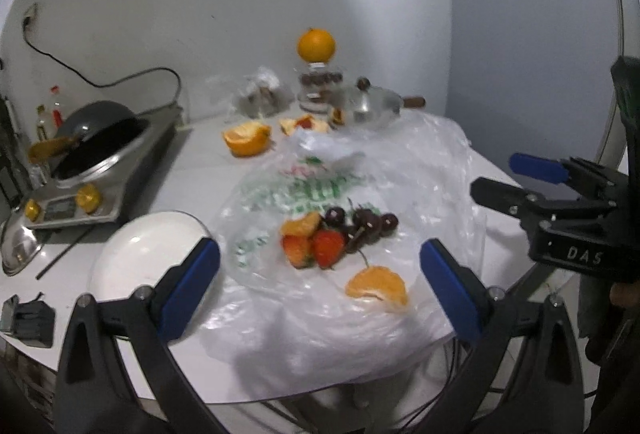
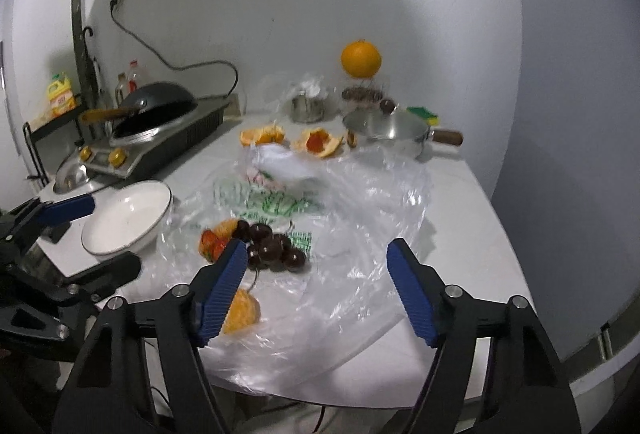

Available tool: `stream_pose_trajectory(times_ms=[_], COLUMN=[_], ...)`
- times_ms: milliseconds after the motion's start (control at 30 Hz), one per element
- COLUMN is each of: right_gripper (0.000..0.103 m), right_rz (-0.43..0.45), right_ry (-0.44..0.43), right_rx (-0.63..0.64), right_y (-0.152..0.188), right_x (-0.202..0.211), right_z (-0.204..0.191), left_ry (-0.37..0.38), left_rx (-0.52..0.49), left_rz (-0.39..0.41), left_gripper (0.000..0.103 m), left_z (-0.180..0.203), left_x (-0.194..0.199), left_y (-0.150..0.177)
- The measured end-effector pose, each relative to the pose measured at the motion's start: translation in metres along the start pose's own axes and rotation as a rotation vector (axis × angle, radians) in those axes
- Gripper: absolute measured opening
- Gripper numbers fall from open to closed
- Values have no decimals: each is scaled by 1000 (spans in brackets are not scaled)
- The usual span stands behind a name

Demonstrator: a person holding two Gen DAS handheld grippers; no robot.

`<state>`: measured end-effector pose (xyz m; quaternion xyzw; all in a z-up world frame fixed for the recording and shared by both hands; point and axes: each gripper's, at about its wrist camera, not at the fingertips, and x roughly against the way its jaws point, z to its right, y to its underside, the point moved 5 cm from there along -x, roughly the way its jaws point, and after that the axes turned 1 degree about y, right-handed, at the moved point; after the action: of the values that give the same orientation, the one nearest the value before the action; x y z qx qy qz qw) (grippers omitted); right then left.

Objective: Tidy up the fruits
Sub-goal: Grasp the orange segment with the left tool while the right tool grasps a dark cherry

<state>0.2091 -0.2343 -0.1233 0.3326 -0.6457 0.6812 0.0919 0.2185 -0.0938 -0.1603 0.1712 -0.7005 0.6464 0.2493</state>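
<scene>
Fruits, cherries, strawberries and orange segments, lie on a bag on the worktop, beside a bowl. Both grippers, left and right, hover with fingers apart, nothing held; picking one fruit for the bowl looks next.

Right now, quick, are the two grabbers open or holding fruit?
Left gripper: open, holding nothing.
Right gripper: open, holding nothing.
</scene>
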Motion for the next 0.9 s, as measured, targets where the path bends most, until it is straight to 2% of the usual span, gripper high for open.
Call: stream_pose_trajectory(times_ms=[233,367,633,700,800,900], right_gripper=[59,55,51,50,42,41], right_rz=[-41,-57,-70,-79,-94,-99], right_ry=[-50,-74,-124,-140,-166,-187], right_rx=[38,51,53,51,70,100], right_y=[12,15,16,16,17,17], right_x=[-21,-30,-46,-52,-61,-69], right_z=[7,11,17,17,13,5], left_ry=[38,53,82,90,88,81], left_rx=[-13,-14,-37,-35,-28,-23], left_rz=[-89,-147,-243,-273,-294,-312], left_gripper=[100,87,78,70,69,69], left_z=[24,33,44,45,43,40], left_x=[-41,-67,-98,-106,-111,-115], left_y=[11,18,32,37,40,43])
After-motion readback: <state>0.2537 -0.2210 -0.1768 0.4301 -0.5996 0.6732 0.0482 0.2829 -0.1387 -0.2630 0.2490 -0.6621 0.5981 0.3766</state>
